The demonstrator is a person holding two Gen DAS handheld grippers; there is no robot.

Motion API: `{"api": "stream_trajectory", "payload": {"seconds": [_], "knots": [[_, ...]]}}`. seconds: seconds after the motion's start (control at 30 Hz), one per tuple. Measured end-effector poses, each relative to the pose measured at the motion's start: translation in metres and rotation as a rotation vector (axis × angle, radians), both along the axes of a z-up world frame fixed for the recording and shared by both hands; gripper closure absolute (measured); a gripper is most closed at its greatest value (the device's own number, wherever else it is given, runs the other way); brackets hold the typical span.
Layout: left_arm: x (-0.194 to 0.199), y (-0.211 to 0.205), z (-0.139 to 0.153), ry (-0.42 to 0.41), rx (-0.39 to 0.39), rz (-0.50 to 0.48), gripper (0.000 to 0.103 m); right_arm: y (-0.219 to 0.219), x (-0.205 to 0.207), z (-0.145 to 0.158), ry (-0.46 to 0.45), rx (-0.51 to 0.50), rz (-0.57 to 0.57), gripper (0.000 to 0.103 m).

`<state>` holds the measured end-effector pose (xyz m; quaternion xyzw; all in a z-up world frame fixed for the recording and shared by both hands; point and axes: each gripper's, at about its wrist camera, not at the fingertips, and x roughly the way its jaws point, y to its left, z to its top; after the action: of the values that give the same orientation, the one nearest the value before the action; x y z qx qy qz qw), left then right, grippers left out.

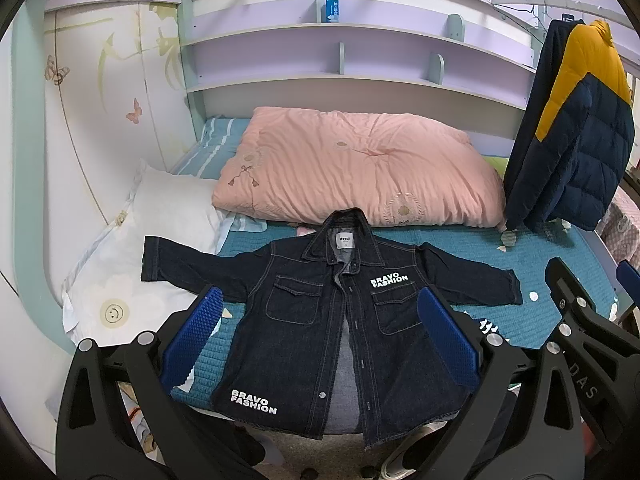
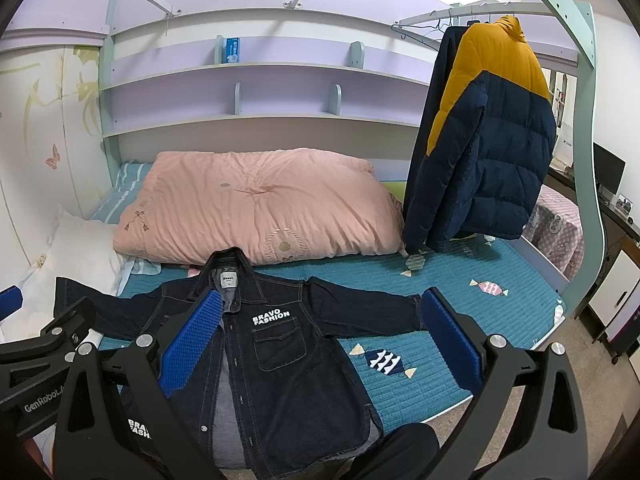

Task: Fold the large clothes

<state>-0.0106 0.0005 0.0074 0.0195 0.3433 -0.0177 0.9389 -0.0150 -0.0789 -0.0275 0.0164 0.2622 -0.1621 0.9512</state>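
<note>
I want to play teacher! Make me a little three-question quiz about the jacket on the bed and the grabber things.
1. True or false: the denim jacket lies spread out flat on the bed, sleeves out to the sides.
2. Which is hanging up at the back? A) the pink quilt B) the yellow and navy puffer coat C) the white pillow
3. Fill in: the left gripper and right gripper both have their jaws ____ and hold nothing.

Key:
1. True
2. B; the quilt and pillow lie on the bed.
3. open
</note>
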Motion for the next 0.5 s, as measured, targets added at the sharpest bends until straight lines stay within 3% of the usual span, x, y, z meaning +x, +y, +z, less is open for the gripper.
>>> {"api": "stream_trajectory", "payload": {"seconds": [0.5], "knots": [[-0.0010,0.0004,-0.0033,0.002,0.001,-0.002,0.005,0.0001,0.0005,0.0001,0.002,-0.002,-0.002,0.007]]}}
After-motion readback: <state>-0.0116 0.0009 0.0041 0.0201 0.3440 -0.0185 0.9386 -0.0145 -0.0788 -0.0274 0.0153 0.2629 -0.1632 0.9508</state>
